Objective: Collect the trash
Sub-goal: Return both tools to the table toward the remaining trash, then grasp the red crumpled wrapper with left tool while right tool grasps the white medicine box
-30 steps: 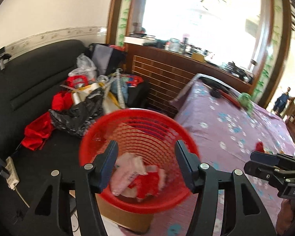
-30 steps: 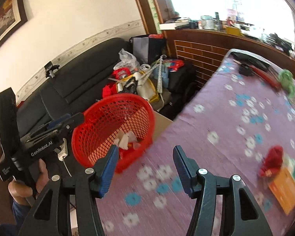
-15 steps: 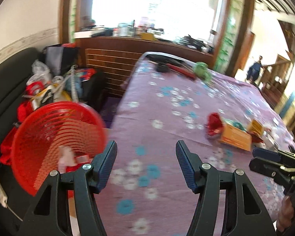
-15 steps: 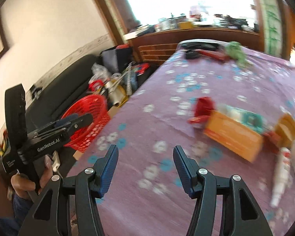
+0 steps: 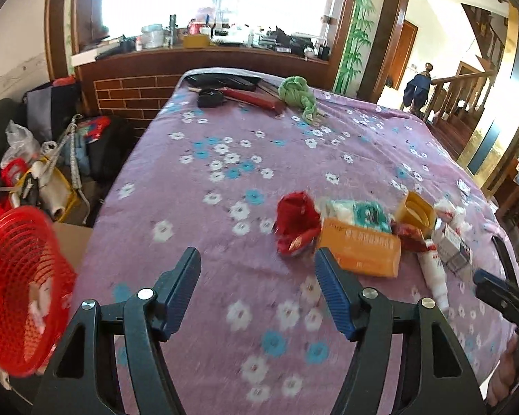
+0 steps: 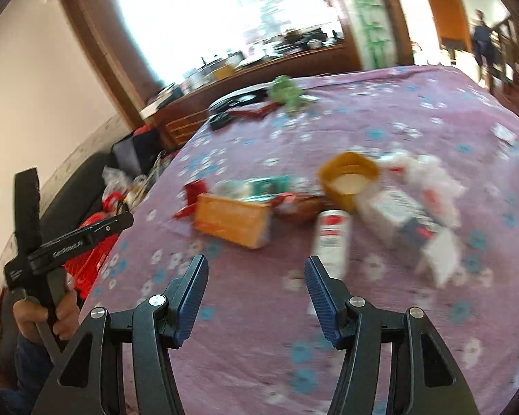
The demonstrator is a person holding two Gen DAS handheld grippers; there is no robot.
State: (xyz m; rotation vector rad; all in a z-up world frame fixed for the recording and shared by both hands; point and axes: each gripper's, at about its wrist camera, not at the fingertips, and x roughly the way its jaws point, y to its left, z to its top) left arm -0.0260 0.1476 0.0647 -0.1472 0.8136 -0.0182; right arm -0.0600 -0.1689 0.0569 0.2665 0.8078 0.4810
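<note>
A heap of trash lies on the purple flowered tablecloth (image 5: pixel 225 159): a red wrapper (image 5: pixel 296 221), an orange box (image 5: pixel 360 249) (image 6: pixel 233 219), a yellow cup (image 5: pixel 417 209) (image 6: pixel 347 180), a white tube (image 6: pixel 330 238) and small cartons (image 6: pixel 408 221). My left gripper (image 5: pixel 257 269) hovers just short of the red wrapper, its jaws opening with nothing between them. My right gripper (image 6: pixel 256 276) is open and empty, short of the orange box and tube. The red mesh basket (image 5: pixel 17 287) with scraps inside stands off the table's left edge.
A green cloth (image 5: pixel 297 95), a red flat case (image 5: pixel 252 98) and a black item (image 5: pixel 209 98) lie at the table's far end. Bags and clutter (image 5: pixel 52 159) pile on the black sofa to the left. A person (image 5: pixel 417 90) stands by the stair railing far right.
Both grippers swung right, away from the red basket and over the table to the trash heap. The left jaws have widened a little. Both views are motion-blurred.
</note>
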